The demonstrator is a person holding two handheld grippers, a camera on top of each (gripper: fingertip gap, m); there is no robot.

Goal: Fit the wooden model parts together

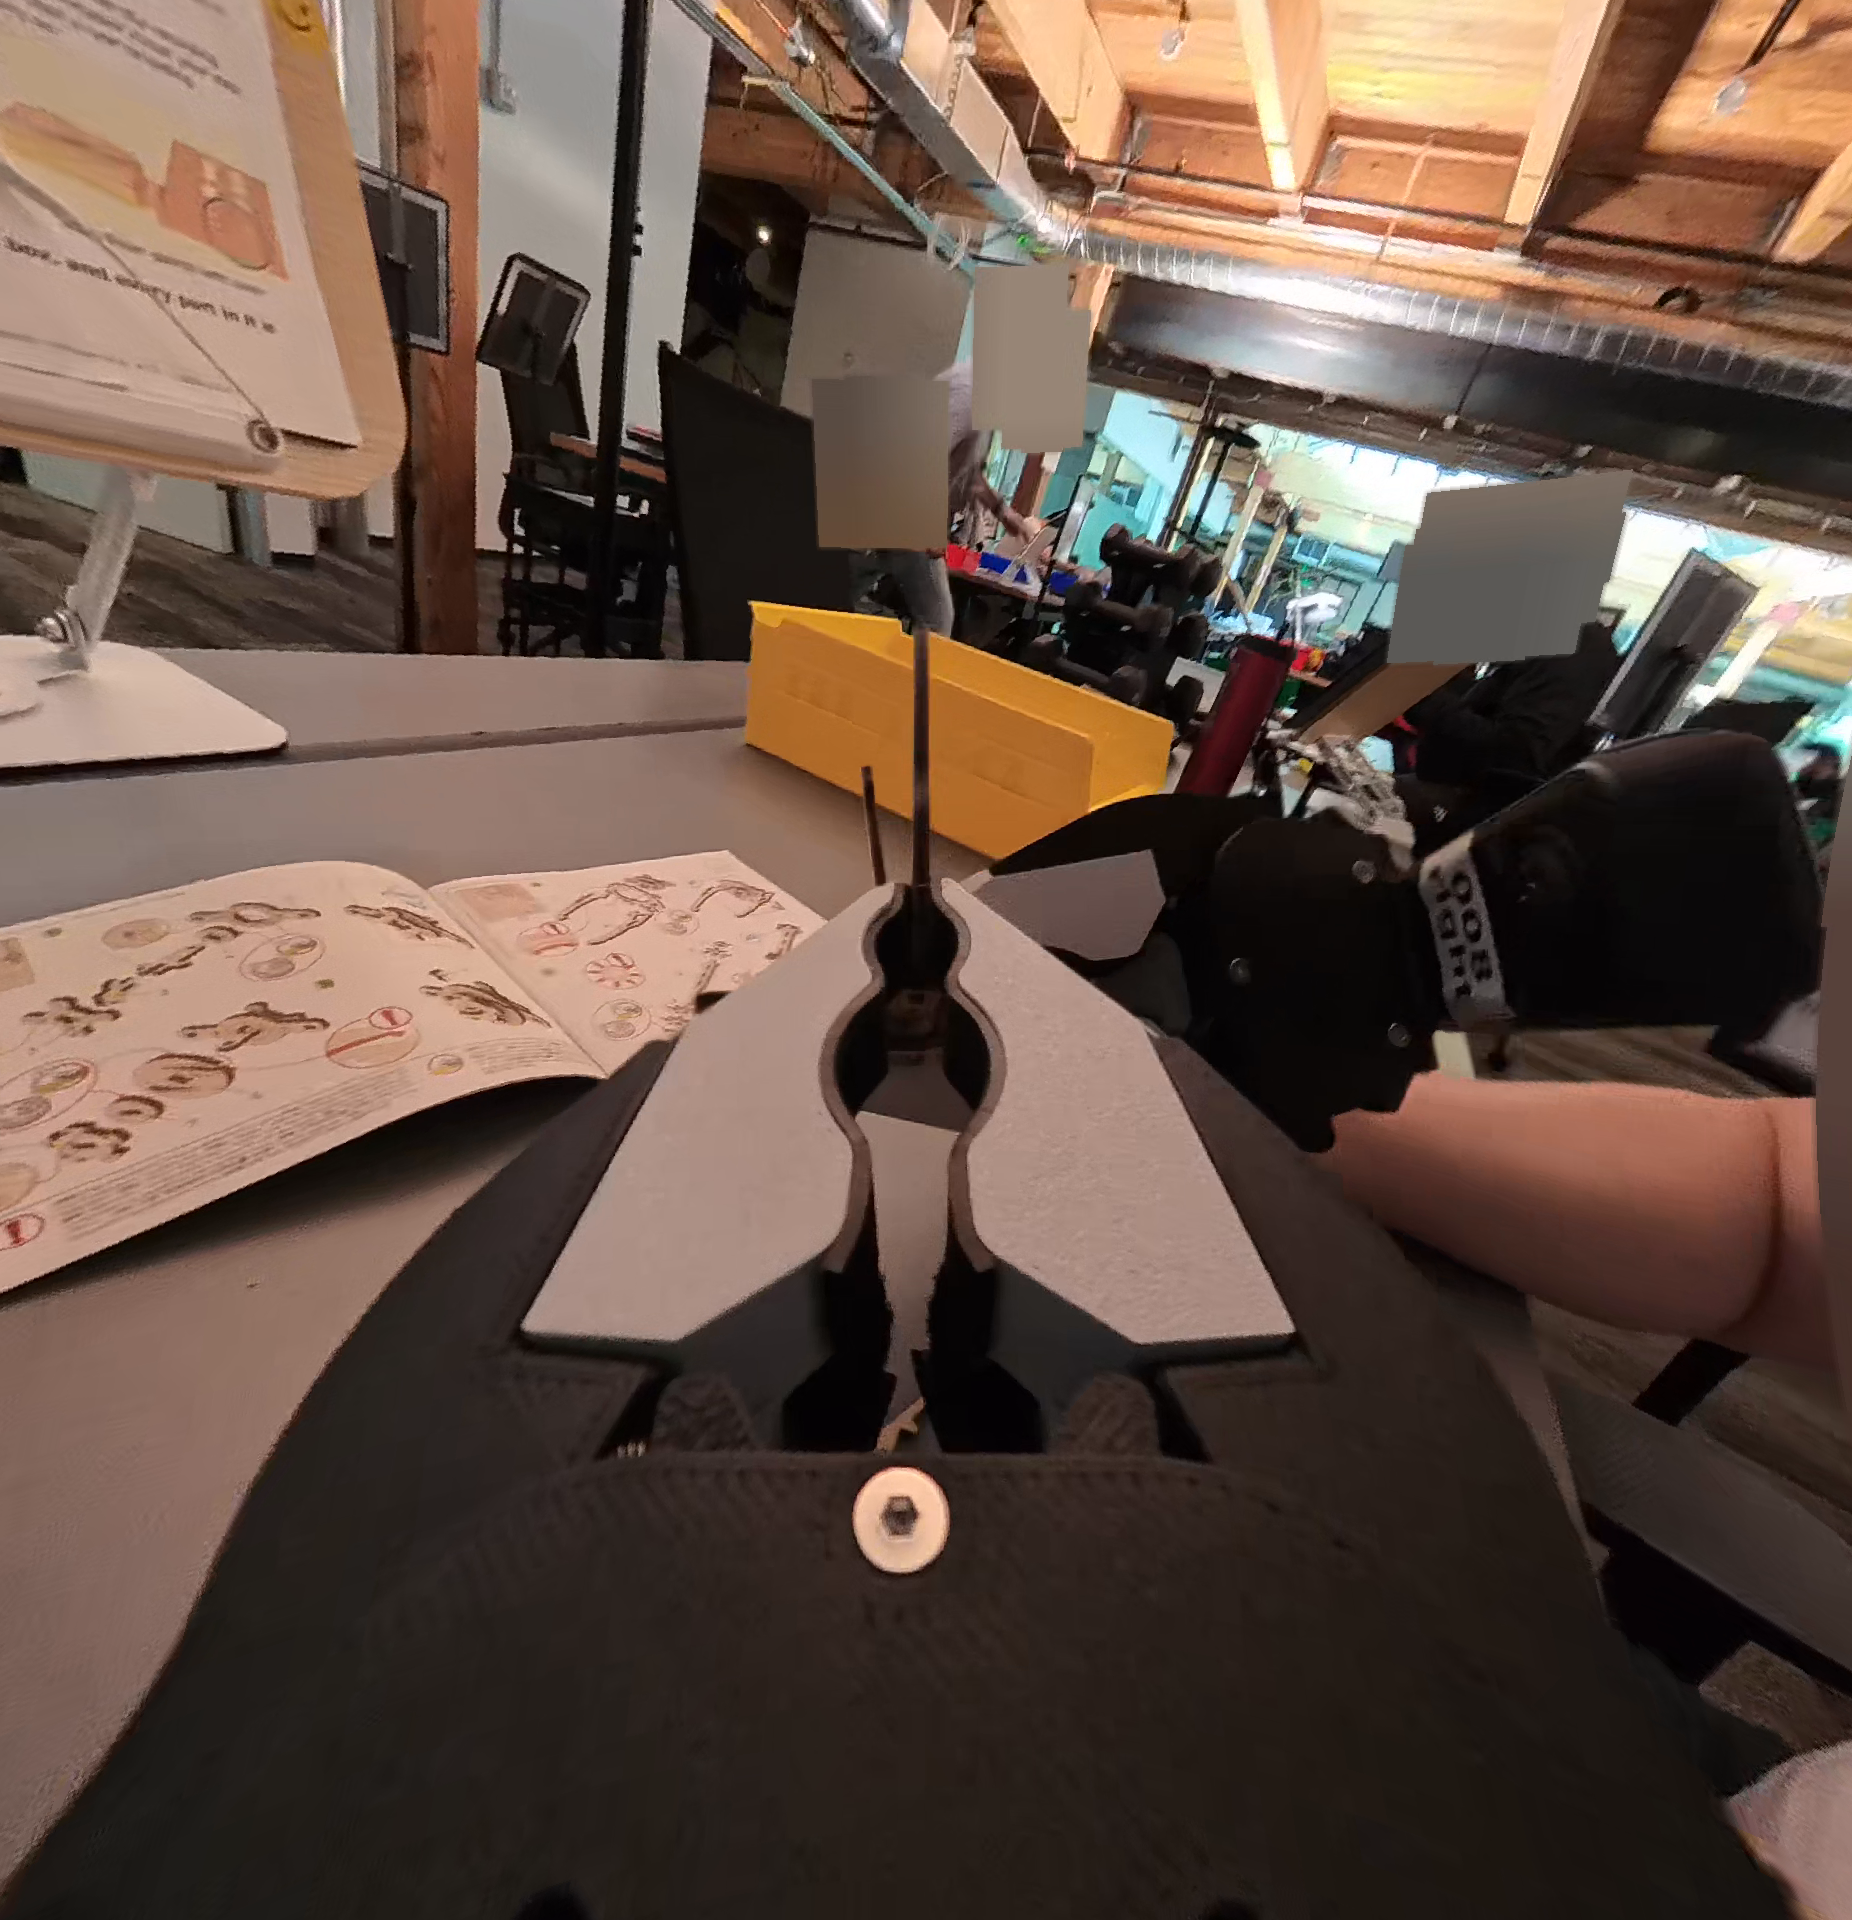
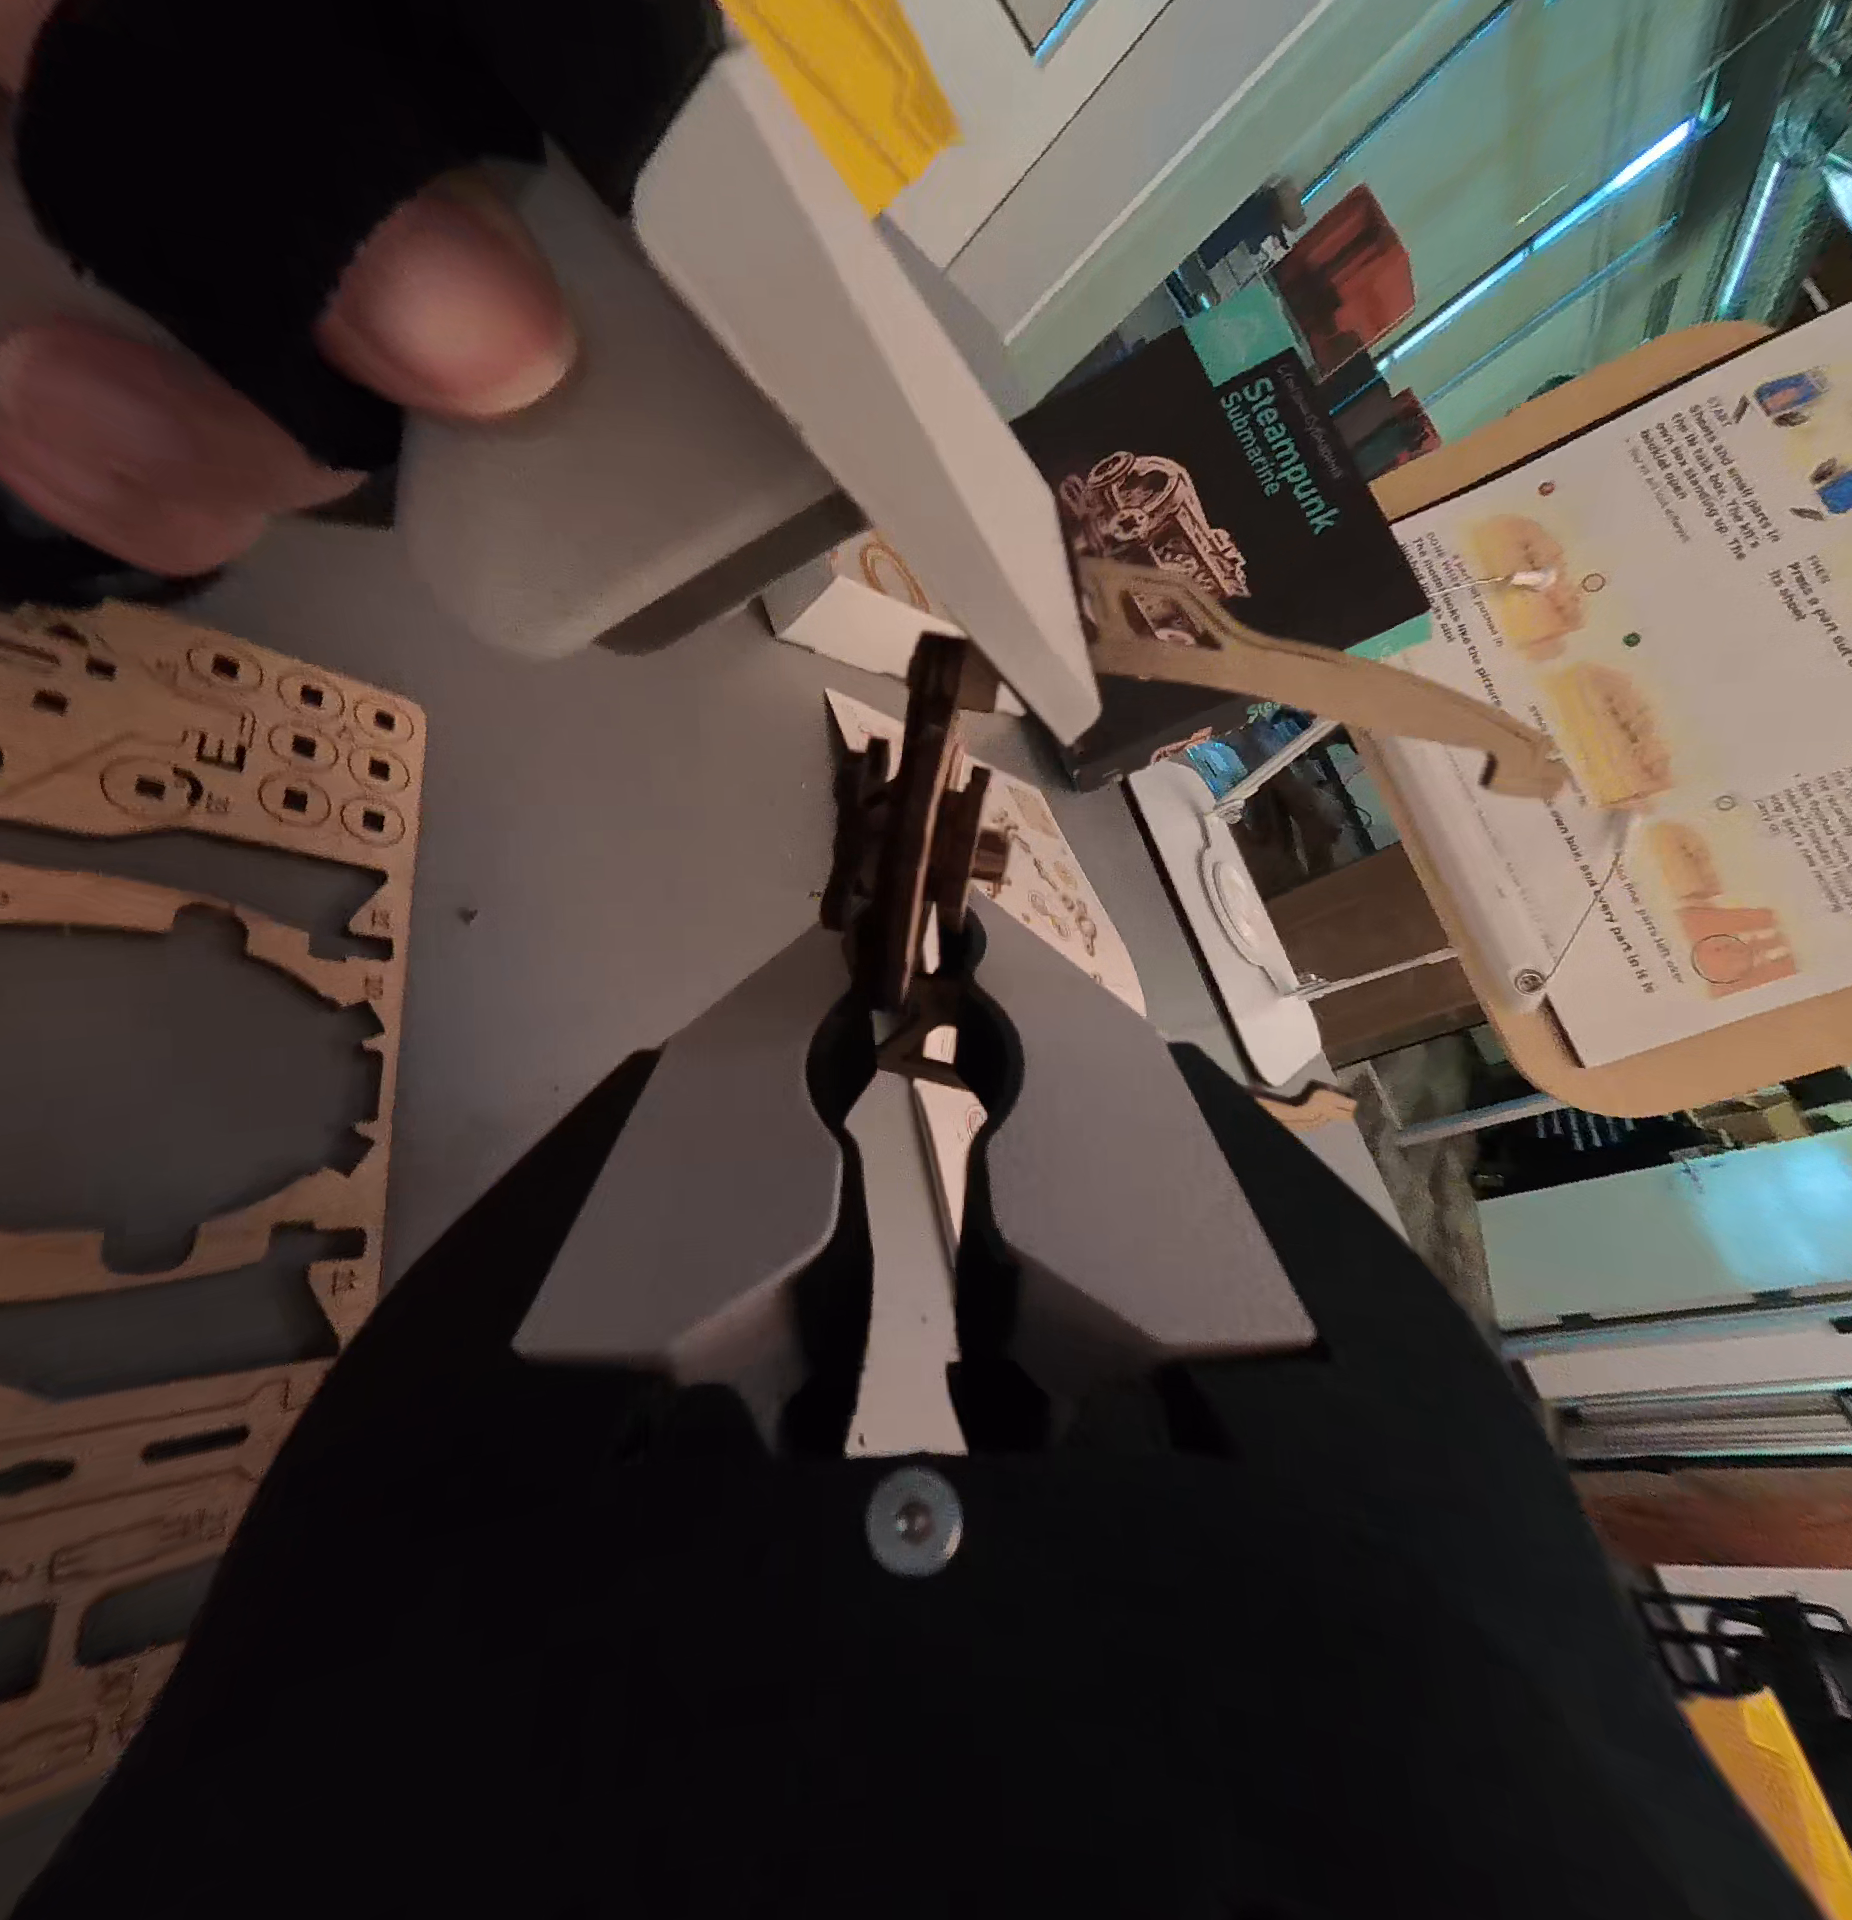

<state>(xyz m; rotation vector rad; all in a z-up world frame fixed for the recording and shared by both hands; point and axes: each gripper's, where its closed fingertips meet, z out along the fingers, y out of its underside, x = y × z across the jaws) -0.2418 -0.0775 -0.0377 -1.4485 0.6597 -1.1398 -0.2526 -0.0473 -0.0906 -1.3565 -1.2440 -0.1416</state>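
My left gripper (image 1: 914, 906) is shut on a long, flat, curved wooden part (image 1: 920, 727), which shows edge-on as a thin dark strip rising past the fingertips. In the right wrist view this light part (image 2: 1317, 681) sticks out to the right from the left gripper (image 2: 1057, 686), which reaches in from the upper left. My right gripper (image 2: 906, 961) is shut on a small dark wooden sub-assembly (image 2: 917, 821) and holds it just below the left gripper's tip. The two parts are close; I cannot tell if they touch. The right gripper (image 1: 1067, 904), held by a gloved hand, also shows in the left wrist view.
An open instruction booklet (image 1: 278, 1018) lies on the grey table (image 1: 486, 790). A yellow bin (image 1: 953, 727) stands behind. Punched wooden sheets (image 2: 174, 935) lie at the left. A black kit box (image 2: 1213, 520) and an instruction board on a stand (image 2: 1680, 675) are beyond. Tip to tip, the grippers are about 6 centimetres apart.
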